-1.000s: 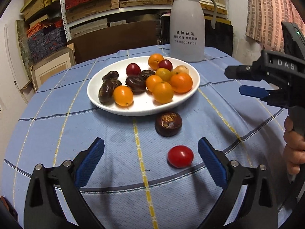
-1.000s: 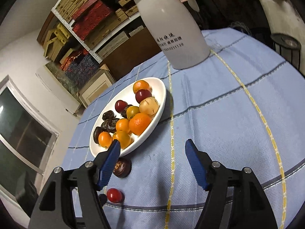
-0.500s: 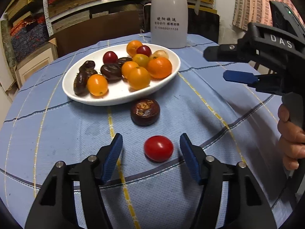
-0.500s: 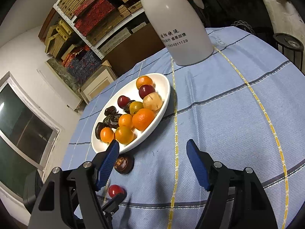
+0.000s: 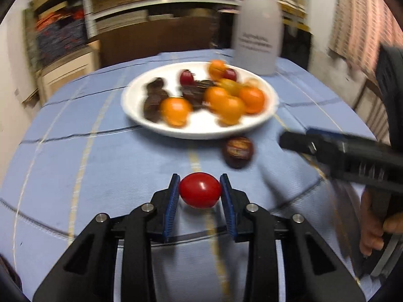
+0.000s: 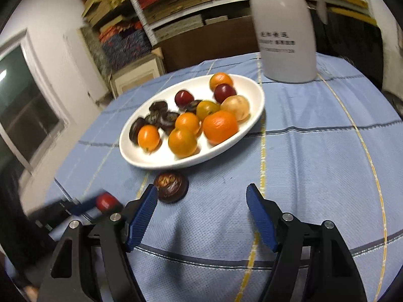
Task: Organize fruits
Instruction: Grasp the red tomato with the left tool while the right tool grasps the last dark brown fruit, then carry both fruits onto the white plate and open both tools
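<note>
cherry tomato (image 5: 199, 190), red and glossy, sits between the 2 blue pads of the left gripper (image 5: 200, 193), which has just been closing and now presses on it from both sides; the tomato is low over the blue checked tablecloth (image 5: 100, 166), and i cannot tell whether it touches the cloth. from the right wrist view the same tomato (image 6: 105, 200) shows at the far left, blurred, caught between that gripper's fingers. just beyond it a dark round fruit (image 5: 238, 151) with a brownish shiny top lies on the cloth, near the front rim of the white oval plate (image 5: 141, 115) but apart from it. the plate holds several orange citrus fruits (image 6: 220, 126), 2 dark red round fruits (image 6: 225, 93), a pale yellowish fruit (image 6: 235, 107), a greenish-yellow one (image 6: 207, 109) and a cluster of dark wrinkled fruits (image 6: 161, 117) on its left side. behind the plate stands a white thermos jug (image 6: 287, 37) with printed characters, upright on the cloth. the right gripper (image 6: 202, 201) hangs with its jaws apart and nothing between them, its left pad (image 6: 142, 216) just beside the dark round fruit, not touching it as far as the view shows. in the left wrist view that gripper (image 5: 352, 151) comes in from the right edge, blurred, held by a hand (image 5: 375, 229). shelves (image 6: 176, 2) stacked with boxes fill the wall behind.
</note>
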